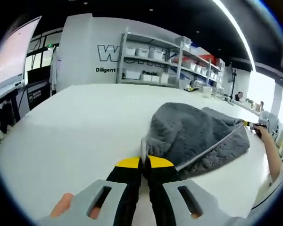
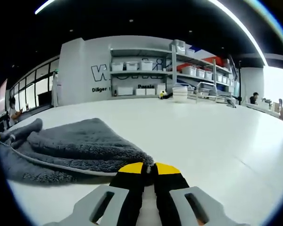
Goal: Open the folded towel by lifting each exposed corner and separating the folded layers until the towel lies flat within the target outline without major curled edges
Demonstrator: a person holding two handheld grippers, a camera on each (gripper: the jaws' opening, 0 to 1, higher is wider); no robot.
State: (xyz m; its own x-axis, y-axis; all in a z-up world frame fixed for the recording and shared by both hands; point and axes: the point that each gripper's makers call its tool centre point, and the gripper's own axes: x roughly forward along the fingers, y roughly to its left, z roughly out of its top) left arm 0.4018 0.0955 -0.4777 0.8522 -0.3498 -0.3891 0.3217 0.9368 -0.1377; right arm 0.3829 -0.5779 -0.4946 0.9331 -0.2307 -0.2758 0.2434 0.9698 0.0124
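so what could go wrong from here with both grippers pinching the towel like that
Both grippers are shut on opposite corners of the gray towel: the left gripper and the right gripper.

1. Each grip looks like it takes just the edge trim, so a corner could slip out when pulled.
2. The middle is still bunched in folds; pulling apart unevenly may leave a layer doubled or an edge curled.

bright, even light from ceiling strip lights [image 1: 236, 28]; soft shadows on table [image 2: 217, 136]; strong fisheye bending at edges.
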